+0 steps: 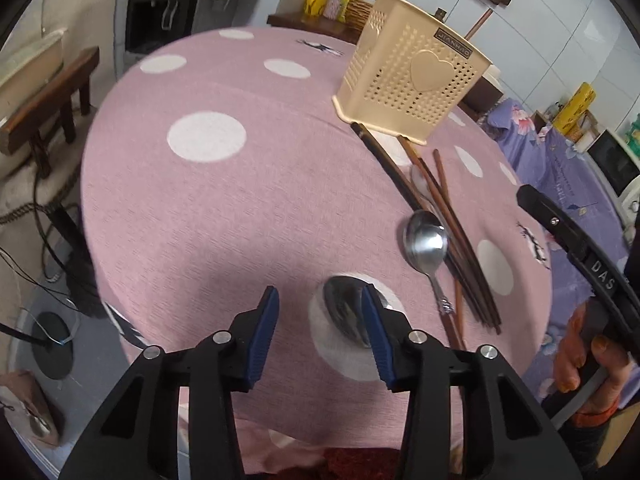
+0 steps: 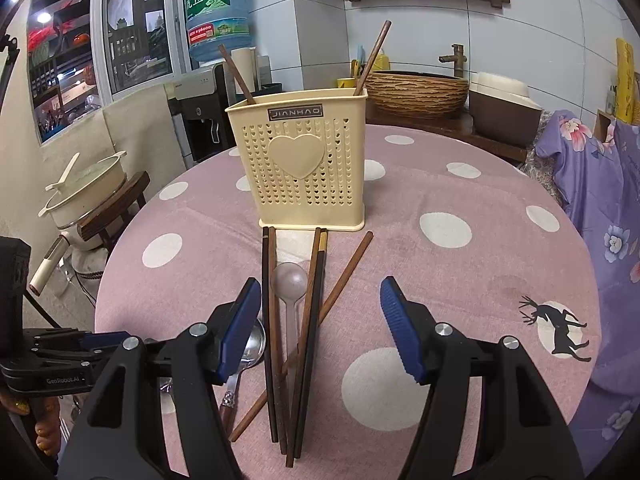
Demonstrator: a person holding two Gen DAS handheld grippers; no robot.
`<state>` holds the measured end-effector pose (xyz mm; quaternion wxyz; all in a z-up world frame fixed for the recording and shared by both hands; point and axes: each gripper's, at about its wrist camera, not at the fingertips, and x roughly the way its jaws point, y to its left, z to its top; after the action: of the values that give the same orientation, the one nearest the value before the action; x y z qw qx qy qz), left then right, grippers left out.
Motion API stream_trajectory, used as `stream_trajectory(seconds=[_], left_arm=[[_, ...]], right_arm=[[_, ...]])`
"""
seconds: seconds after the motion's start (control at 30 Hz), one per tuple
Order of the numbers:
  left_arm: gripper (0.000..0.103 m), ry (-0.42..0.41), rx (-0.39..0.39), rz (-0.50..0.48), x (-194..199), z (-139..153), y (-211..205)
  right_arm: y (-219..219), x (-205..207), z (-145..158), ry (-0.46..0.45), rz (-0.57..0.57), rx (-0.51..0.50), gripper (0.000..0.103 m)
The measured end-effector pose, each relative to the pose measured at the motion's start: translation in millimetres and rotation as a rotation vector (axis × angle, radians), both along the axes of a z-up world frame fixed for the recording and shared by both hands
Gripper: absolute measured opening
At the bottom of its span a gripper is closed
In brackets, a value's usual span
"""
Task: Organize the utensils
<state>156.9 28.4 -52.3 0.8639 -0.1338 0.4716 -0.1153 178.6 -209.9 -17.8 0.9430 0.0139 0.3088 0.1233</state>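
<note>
Steel spoon [image 1: 425, 242] shiny, beside brown chopsticks [image 2: 308, 332].

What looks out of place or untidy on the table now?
Loose chopsticks lie crossed in front of the cream holder, over a clear plastic spoon. Two metal spoons also lie loose. Only two chopsticks stand inside.

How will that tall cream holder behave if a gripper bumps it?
The holder probably tips or slides easily: it looks like thin perforated plastic, tall on a narrow base. Only two chopsticks stand inside, so little seems to weigh it down.
</note>
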Motion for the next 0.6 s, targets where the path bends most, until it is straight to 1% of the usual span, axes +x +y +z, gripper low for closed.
stream_trajectory(seconds=[0.13,0.2,0.33,0.37,0.47,0.53,0.6], left_arm=[[0.041,-0.011,-0.01,-0.007,3.6,-3.3,-0.7],[0.04,-0.012,-0.032,-0.018,5.9,-3.6,1.3],[0.029,-0.007,-0.048,-0.058,9.9,-5.1,1.4],[0.028,-0.008,-0.05,-0.071,10.7,-5.6,0.2],[0.021,-0.016,-0.039,-0.104,13.0,-6.1,-3.1],[0.017,-0.013,-0.066,-0.132,13.4,-8.1,-2.9],[0.013,-0.012,-0.085,-0.14,12.2,-10.1,-0.6]], right_arm=[[1.6,-4.0,-1.0,0.001,0.005,0.002,0.062],[2.3,-4.0,-1.3,0.002,0.007,-0.002,0.062],[5.0,0.0,-2.4,0.007,0.024,-0.007,0.062],[5.6,1.1,-2.9,0.009,0.037,-0.005,0.062],[10.8,10.5,-3.5,0.039,0.134,0.021,0.062],[15.2,18.5,-5.7,0.079,0.223,0.05,0.062],[20.8,25.0,-9.0,0.11,0.299,0.054,0.061]])
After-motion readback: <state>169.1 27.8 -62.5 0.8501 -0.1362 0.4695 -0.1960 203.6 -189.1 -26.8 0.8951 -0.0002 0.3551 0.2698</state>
